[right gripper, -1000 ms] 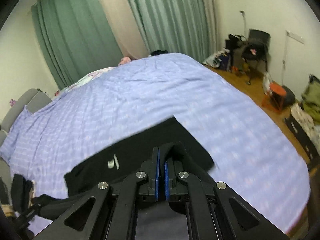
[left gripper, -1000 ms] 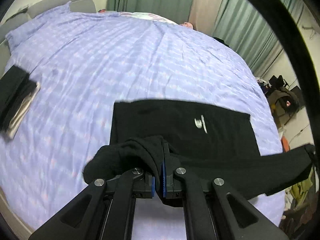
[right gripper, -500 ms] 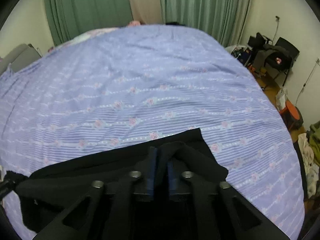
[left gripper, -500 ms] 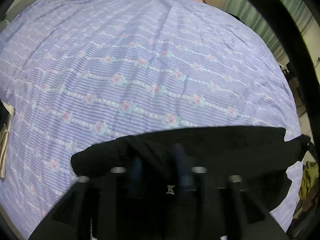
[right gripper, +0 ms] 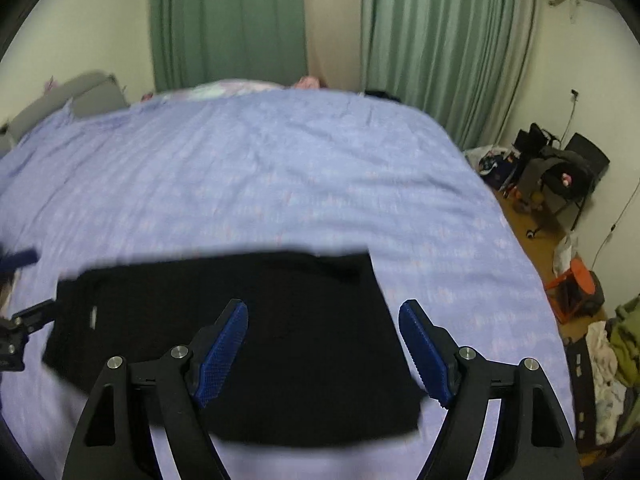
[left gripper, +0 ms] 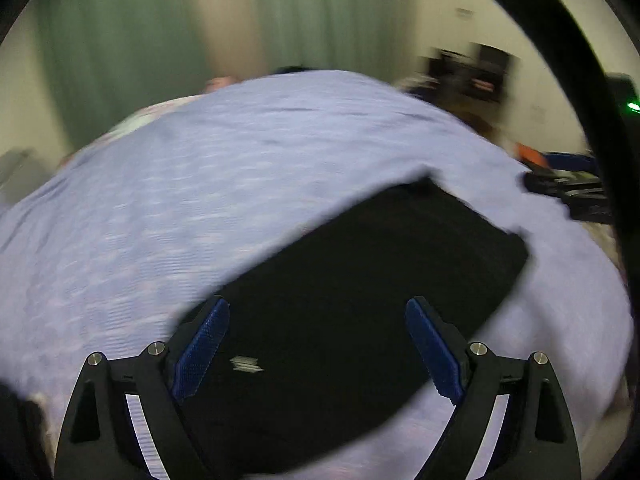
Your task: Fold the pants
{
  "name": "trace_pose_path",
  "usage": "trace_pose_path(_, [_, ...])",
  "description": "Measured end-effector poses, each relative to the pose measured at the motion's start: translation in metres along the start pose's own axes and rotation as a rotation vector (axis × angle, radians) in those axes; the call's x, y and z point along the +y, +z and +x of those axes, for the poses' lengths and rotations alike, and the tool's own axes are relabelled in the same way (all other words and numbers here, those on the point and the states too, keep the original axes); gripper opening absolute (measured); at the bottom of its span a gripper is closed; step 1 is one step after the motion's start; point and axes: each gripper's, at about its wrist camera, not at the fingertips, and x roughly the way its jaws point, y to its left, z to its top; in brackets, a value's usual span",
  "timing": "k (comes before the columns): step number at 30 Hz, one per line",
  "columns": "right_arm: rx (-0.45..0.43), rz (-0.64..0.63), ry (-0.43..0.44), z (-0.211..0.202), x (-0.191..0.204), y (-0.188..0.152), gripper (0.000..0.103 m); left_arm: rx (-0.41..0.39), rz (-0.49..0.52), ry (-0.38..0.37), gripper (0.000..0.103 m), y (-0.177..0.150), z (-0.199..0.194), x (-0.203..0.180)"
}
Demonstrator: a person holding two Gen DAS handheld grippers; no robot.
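Observation:
The black pants (left gripper: 360,280) lie folded into a flat rectangle on the lilac striped bedspread (left gripper: 200,184). They also show in the right wrist view (right gripper: 248,320), with a small white label near their left end. My left gripper (left gripper: 318,312) is open and empty above the pants. My right gripper (right gripper: 323,314) is open and empty above the pants' right half. The left gripper's fingers (right gripper: 24,320) show at the left edge of the right wrist view. The left wrist view is motion-blurred.
Green curtains (right gripper: 432,40) hang behind the bed. A grey headboard (right gripper: 80,92) is at the far left. Chairs with bags (right gripper: 560,172), an orange stool (right gripper: 576,280) and loose clothes (right gripper: 612,352) crowd the floor to the right of the bed.
Both grippers were shut on the pants' edge and carried it forward over the rest. Now both have opened, let go and pulled back; the pants lie folded flat.

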Motion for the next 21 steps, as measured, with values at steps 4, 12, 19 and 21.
trace_pose_path(4, [0.097,0.004,0.01,-0.018,-0.013,-0.065,0.078,0.036,0.116,-0.154,0.082,-0.014,0.023,-0.056])
trace_pose_path(12, [0.222,0.193,0.029,-0.013,-0.044,-0.151,0.077,0.104,0.357,-0.225,0.075,-0.021,0.079,-0.141])
trace_pose_path(19, [0.259,0.3,0.066,0.007,-0.063,-0.188,0.066,0.15,0.45,-0.165,0.056,-0.024,0.124,-0.187])
trace_pose_path(21, [0.258,0.322,0.077,0.012,-0.067,-0.191,0.062,0.213,0.417,-0.153,0.019,-0.019,0.138,-0.184])
